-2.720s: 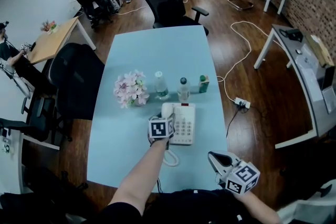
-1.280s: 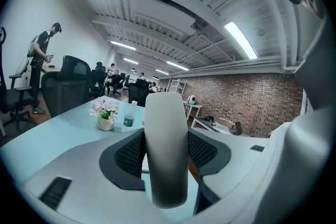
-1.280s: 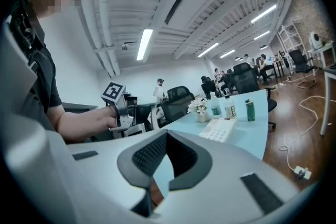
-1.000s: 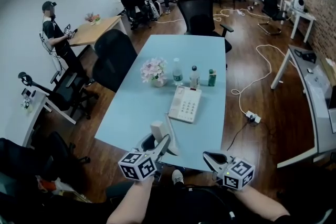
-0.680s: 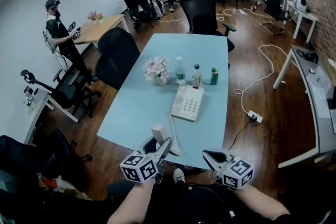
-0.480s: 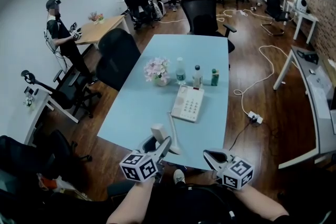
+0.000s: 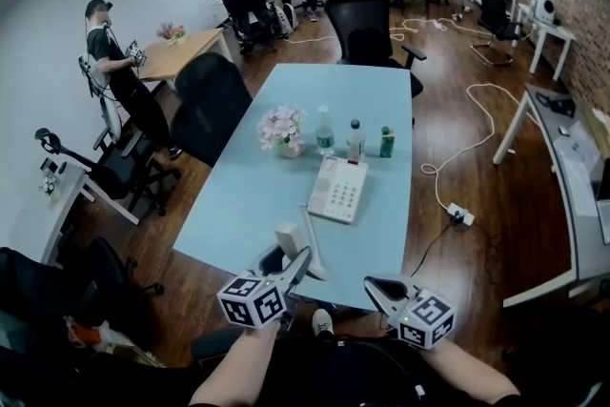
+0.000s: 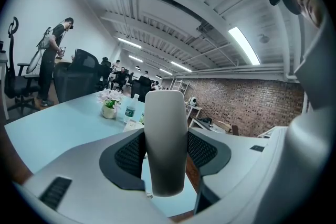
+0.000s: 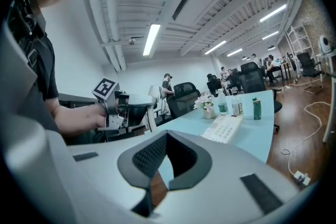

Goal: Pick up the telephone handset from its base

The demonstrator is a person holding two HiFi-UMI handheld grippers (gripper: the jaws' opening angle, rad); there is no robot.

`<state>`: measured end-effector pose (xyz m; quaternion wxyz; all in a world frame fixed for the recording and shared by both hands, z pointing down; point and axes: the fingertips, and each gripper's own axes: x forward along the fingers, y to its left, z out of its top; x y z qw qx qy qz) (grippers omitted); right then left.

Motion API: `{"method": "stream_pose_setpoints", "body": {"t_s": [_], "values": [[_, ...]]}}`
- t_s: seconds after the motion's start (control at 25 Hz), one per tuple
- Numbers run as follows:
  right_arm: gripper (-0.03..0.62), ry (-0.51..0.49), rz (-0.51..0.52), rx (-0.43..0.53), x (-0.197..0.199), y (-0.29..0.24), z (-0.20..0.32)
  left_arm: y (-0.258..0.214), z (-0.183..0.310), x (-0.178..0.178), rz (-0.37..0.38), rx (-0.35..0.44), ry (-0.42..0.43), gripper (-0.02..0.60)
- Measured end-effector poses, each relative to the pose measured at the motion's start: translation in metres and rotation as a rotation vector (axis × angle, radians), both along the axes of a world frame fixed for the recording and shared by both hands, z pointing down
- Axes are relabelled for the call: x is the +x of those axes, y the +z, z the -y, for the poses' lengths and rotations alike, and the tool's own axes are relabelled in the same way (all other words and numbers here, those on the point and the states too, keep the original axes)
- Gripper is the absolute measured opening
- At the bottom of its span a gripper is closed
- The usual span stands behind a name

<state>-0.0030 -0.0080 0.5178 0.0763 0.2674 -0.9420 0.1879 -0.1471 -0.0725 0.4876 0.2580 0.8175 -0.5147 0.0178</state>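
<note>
Gripping the telephone handset (image 8: pixel 165 139) upright in my left tongs (image 7: pixel 292 266), clear of its base (image 7: pixel 337 190) at one o'clock; right tongs (image 7: pixel 379 289) closed, empty.

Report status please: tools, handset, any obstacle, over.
Left tool shut on handset, clear of base. Right tool shut, empty. Bottles, flowers beyond base, no obstacle.
</note>
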Motion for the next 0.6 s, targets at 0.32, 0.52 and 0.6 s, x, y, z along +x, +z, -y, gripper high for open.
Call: {"method": "stream_pose_setpoints", "body": {"t_s": [0.32, 0.52, 0.6], "values": [[0.012, 0.001, -0.004, 0.007, 0.0003, -0.0016, -0.0008, 0.0008, 0.0008, -0.0009, 0.007, -0.005, -0.002, 0.233], [0.012, 0.004, -0.006, 0.007, 0.0026, -0.0016, 0.0, 0.0039, 0.0027, 0.0003, 0.008, -0.01, -0.001, 0.233], [0.012, 0.004, -0.006, 0.005, 0.0038, -0.0009, 0.0001, 0.0049, 0.0034, 0.0021, 0.007, -0.013, 0.002, 0.234]]}}
